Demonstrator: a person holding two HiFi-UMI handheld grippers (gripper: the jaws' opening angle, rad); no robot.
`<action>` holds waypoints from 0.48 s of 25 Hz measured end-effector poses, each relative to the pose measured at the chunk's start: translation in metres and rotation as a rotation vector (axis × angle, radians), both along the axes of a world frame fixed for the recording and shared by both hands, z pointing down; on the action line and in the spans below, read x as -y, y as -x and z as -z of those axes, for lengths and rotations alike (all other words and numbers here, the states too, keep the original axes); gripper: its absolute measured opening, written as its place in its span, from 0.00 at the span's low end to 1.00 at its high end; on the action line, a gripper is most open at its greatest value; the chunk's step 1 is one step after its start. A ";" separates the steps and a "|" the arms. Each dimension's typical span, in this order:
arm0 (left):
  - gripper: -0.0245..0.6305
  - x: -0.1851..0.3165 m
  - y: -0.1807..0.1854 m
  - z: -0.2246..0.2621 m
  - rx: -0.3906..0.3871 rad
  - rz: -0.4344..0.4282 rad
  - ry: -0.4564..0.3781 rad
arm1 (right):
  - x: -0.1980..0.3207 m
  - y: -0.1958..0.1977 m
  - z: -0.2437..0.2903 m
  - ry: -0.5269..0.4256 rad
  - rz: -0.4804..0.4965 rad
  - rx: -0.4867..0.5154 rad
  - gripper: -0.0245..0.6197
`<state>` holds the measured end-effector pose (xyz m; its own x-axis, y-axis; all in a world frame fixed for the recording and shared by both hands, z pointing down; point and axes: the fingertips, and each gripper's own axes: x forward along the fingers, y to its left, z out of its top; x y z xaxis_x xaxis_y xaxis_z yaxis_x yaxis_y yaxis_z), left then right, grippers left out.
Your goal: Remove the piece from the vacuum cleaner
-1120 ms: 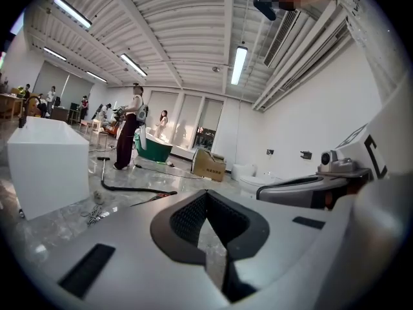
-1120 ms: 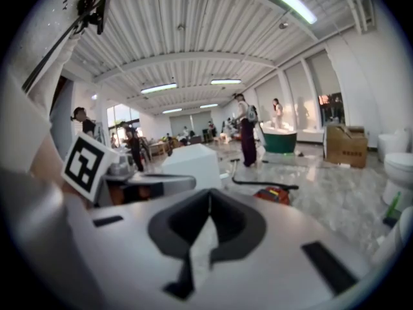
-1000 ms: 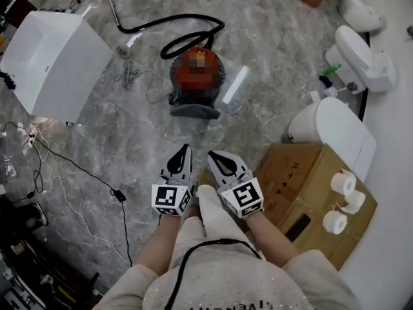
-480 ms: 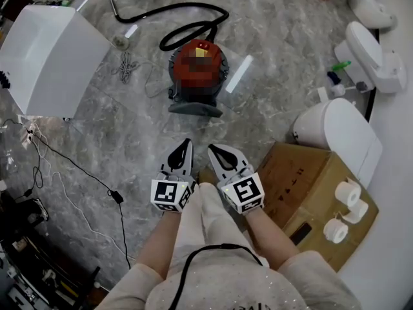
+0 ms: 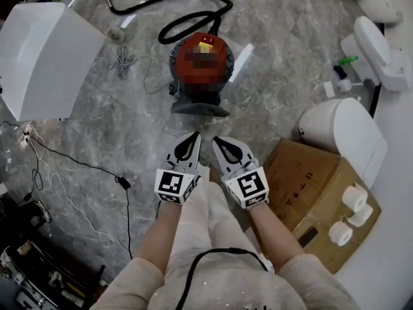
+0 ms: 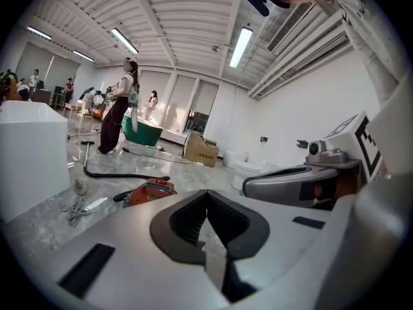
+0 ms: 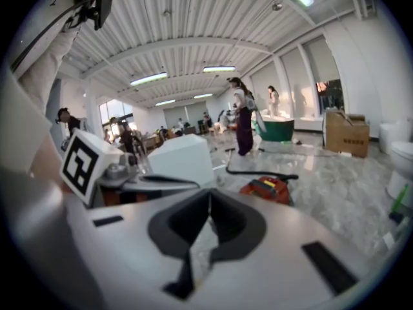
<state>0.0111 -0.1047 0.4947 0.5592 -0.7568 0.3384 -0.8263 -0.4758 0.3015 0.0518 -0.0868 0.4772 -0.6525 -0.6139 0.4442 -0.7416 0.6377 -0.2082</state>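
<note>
A red canister vacuum cleaner stands on the grey marble floor, with a yellow piece on its top and a black hose curling away behind it. It also shows in the left gripper view as the vacuum cleaner and in the right gripper view as the vacuum cleaner. My left gripper and right gripper sit side by side just short of the vacuum's grey base, both shut and empty.
A large white box stands at the left. A cardboard box with toilet rolls lies at the right, beside white toilets. Cables trail over the floor at the left. People stand far off.
Both grippers have moved forward and down towards the vacuum cleaner, which now lies closer to their tips. Their jaws stayed shut.
</note>
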 end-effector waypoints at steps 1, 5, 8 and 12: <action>0.07 0.005 0.001 -0.007 0.005 -0.009 0.002 | 0.003 0.003 -0.006 0.005 0.003 -0.002 0.06; 0.07 0.022 0.007 -0.028 0.005 -0.019 0.010 | 0.017 0.012 -0.030 0.031 -0.005 -0.004 0.06; 0.07 0.029 0.010 -0.046 0.001 -0.017 0.022 | 0.025 0.016 -0.048 0.049 -0.021 -0.002 0.06; 0.07 0.035 0.013 -0.070 -0.003 -0.012 0.045 | 0.033 0.018 -0.073 0.072 -0.028 -0.007 0.06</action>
